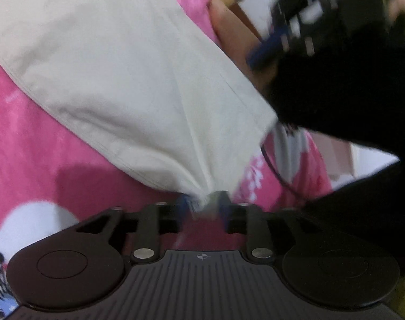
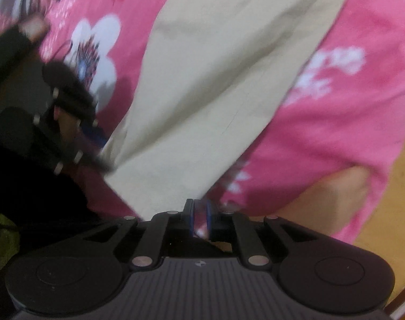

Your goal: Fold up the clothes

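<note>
Pink plush blanket printed with white flowers (image 2: 349, 122) covers the surface, and across it lies a cream cotton garment (image 1: 127, 80), its near edge lifted off the blanket. The left tongs (image 1: 202, 204) are pinched on a bunched corner of that edge, while the right tongs (image 2: 199, 213) stand narrow at the other corner, though I cannot tell for sure that cloth sits between them. Both views are blurred, so I'd judge a fold is being carried: keep both corners level and taut, and lay edge on edge before letting go.
</note>
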`<state>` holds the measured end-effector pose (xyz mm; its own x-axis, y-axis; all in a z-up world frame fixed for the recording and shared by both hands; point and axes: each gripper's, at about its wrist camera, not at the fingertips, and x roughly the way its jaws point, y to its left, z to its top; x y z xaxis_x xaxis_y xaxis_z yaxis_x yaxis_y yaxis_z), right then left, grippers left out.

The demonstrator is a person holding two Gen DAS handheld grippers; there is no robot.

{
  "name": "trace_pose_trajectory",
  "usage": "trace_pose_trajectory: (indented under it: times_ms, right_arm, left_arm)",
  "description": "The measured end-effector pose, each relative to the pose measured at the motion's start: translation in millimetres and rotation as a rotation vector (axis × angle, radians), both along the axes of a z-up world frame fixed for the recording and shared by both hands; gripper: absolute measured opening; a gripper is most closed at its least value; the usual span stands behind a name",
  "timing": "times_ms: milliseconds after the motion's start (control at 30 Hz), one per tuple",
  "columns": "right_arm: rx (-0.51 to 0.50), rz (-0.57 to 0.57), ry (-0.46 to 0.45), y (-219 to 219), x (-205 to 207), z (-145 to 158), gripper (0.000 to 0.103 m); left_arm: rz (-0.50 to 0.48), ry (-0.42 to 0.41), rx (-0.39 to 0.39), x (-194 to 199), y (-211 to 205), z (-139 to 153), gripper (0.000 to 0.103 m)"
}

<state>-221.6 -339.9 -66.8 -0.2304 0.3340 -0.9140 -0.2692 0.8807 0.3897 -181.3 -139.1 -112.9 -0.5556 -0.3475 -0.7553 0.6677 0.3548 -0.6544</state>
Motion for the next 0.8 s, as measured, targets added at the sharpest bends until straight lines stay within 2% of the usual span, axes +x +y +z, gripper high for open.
trace_pose_trajectory:
  times_ms: [100,267,433,533,600,667,767,800]
  right_arm:
    - [-0.024,-0.045,-0.076,-12.0,14.7,16.1,0.01]
    - [-0.009,-0.146,-0.085,-18.5,23.2,-1.8,0.01]
    - [0.006,-0.248,-0.093,-24.8,31.6,-20.2,0.012]
    - [0.007,-0.263,-0.091,-28.9,33.0,-22.1,0.014]
    - [0.01,-0.245,-0.101,-30.6,33.7,-16.0,0.019]
    - [0.037,-0.249,-0.103,-33.1,34.6,-14.9,0.032]
    - [0.057,-0.269,-0.081,-34.3,36.1,-24.4,0.033]
    - [0.058,-0.268,-0.069,-33.9,36.6,-29.5,0.033]
  left_arm:
    - [-0.046,0.001,-0.009,-5.7,3.3,1.8,0.04]
    - [-0.027,-0.006,-0.079,6.5,9.8,18.2,0.04]
    - [-0.099,-0.021,-0.2,19.6,22.8,48.5,0.04]
    - [-0.086,-0.098,-0.21,36.6,25.5,52.7,0.04]
    - [-0.056,-0.14,-0.203,40.6,20.8,49.3,0.04]
    - [-0.037,-0.176,-0.19,38.0,15.2,41.6,0.04]
    - [-0.025,-0.244,-0.163,26.9,4.3,27.4,0.04]
    - [-0.048,-0.29,-0.141,20.2,0.9,22.3,0.04]
